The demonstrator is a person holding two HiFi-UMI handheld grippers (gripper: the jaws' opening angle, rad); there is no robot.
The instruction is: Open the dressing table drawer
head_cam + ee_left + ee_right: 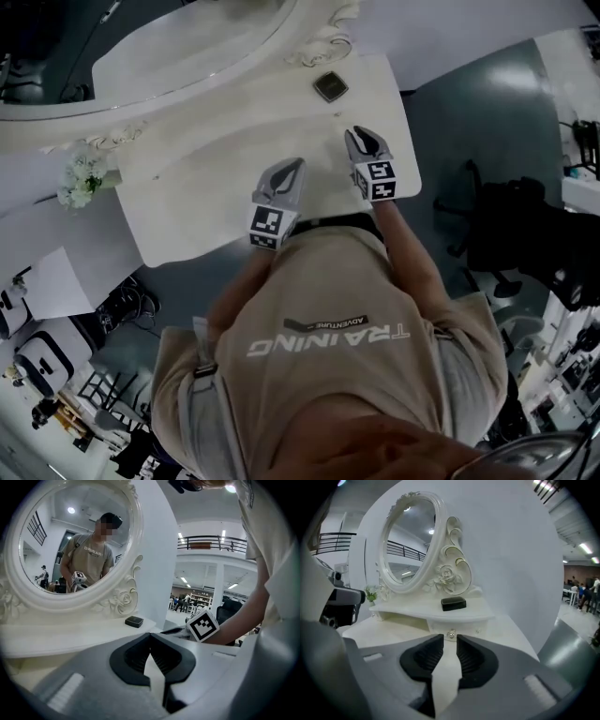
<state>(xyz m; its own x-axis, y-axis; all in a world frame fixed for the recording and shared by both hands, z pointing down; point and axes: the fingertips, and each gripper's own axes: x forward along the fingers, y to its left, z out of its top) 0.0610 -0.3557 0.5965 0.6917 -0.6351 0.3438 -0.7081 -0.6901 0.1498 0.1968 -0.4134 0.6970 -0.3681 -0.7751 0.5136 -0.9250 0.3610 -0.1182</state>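
**Right gripper lined up on the drawer knob, drawer not open**

Far left in the head view: white flowers (82, 178) at the table's left end, next to the oval mirror (159, 47) in its carved frame. The white dressing table (187, 197) runs across the middle and its main top is bare.

The left gripper (295, 167) sits over the front edge of the table, near centre, pointing at the mirror. In the left gripper view its jaws are pressed together at the tips (150, 637) with nothing between them. The mirror reflects the person in a beige shirt with a marker cube at chest height.

A small dark box (330, 86) sits on the raised shelf (478, 613) under the mirror's scrollwork, right of centre.

The right gripper (361, 134) is over the table's right part, close to that shelf. In the right gripper view its jaws are spread a little and pinch nothing (450, 639). The gap points straight at the small glassy knob (451, 633), which is just past the fingertips. I can't tell if they touch.

The drawer (461, 627) is the narrow front under the shelf lip, below the dark box. It looks flush and closed.
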